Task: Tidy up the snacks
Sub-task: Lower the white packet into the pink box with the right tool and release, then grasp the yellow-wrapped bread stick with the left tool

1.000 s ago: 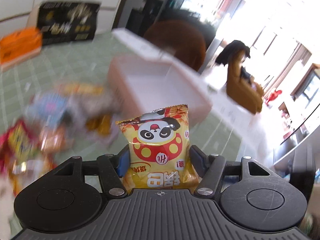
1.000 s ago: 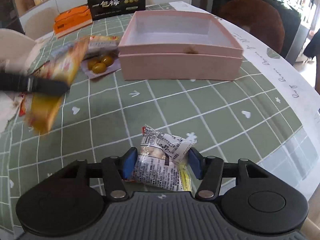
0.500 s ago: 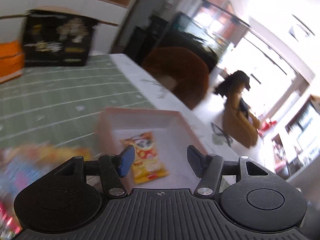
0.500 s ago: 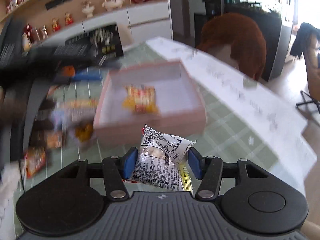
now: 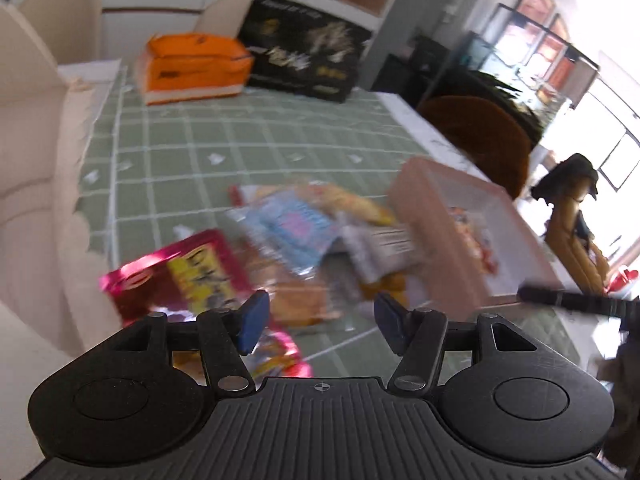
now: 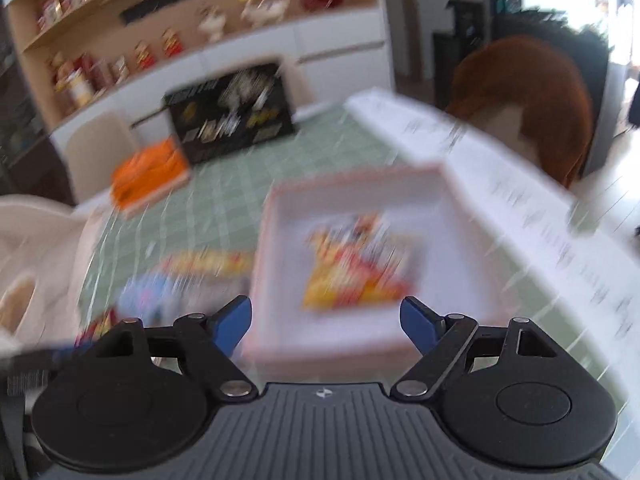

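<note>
One yellow-and-red snack packet point(image 6: 352, 264) lies flat in the shallow pink cardboard box point(image 6: 276, 216) on the green checked table point(image 5: 240, 140), long axis running toward the box's far wall, though blur hides its print. The right tool point(image 6: 326, 320) is opening over it with nothing between; the left tool point(image 5: 320, 316) gapes empty. The loose pile of snack packets point(image 5: 288, 224) left of the box is too smeared to count.

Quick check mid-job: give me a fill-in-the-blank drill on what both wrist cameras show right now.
1. The yellow-and-red snack packet lies inside the ____ box.
2. The tablecloth is ____ with a white grid.
3. Beside the black carton stands an ____ box.
4. Nothing sits between the left gripper fingers; its jaws stand ____.

Missing words: pink; green; orange; open
</note>
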### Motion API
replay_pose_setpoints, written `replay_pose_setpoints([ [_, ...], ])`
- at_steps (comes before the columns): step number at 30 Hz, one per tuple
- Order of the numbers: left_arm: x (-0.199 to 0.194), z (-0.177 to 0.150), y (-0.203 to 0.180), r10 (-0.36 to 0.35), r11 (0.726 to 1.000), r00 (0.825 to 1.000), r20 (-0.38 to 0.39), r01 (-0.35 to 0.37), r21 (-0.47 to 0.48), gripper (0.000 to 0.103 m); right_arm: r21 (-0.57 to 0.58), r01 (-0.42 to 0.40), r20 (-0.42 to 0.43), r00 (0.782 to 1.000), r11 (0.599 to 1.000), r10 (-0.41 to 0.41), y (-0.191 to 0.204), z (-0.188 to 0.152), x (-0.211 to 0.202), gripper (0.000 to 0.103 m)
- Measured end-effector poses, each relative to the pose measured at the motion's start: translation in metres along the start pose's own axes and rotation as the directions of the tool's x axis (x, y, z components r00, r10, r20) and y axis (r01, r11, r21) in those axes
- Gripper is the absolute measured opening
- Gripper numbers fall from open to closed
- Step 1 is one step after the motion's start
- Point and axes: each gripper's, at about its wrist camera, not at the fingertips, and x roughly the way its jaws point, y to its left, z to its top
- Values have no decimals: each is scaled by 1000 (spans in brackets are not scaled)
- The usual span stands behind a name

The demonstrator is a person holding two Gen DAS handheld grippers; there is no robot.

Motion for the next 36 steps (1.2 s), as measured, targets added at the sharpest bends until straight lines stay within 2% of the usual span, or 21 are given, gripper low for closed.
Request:
replay_pose_setpoints([
  [3,-1,1,1,-9,1000,1000,8,9,-4,64,6,-36,-72,997,999,36,14,-20,24,83],
  [7,1,17,-1,-41,999,997,72,41,5,64,51,-43,-64,997,998,46,32,-15,45,88],
  [9,19,39,0,-56,998,991,121,58,-11,64,52,-53,-51,997,997,56,38,-5,57,87],
  [12,61,75,4,-15,1000,990,138,19,-24,64,45,-33,-55,998,998,36,49,2,72,87],
  [14,93,93,4,28,1000,994,101,-27,-8,63,47,-40,-56,998,998,43,51,2,74,87],
  [15,108,98,5,27,1000,997,67,-27,4,60,50,-49,-55,997,998,51,51,0,72,87],
  [17,129,99,3,-11,1000,1000,-21,12,22,45,58,-65,-39,997,996,67,48,-4,64,87],
  [18,134,95,-1,-33,999,998,-45,35,42,43,63,-64,-36,997,996,66,45,-6,62,87],
  [20,131,84,-13,-52,990,997,-59,59,130,42,84,-56,-41,997,995,60,39,-9,61,87],
  [22,121,68,-23,-78,981,994,-80,91,173,39,111,-56,-50,997,992,62,33,-11,62,87],
  [26,98,36,-28,-136,975,982,-129,155,161,37,103,-56,-75,995,993,63,32,-17,72,87],
  [29,83,15,-26,-150,975,978,-143,171,141,36,75,-70,-86,993,995,76,37,-26,75,75],
  [31,74,4,-23,-181,975,971,-153,197,99,35,82,-114,-104,987,990,122,38,-28,73,39],
  [33,68,-5,-25,-209,969,963,-171,227,93,35,74,-136,-127,981,988,145,40,-30,66,33],
  [36,60,-15,-31,-234,963,951,-202,255,87,35,8,-106,-126,986,994,106,43,-40,50,27],
])
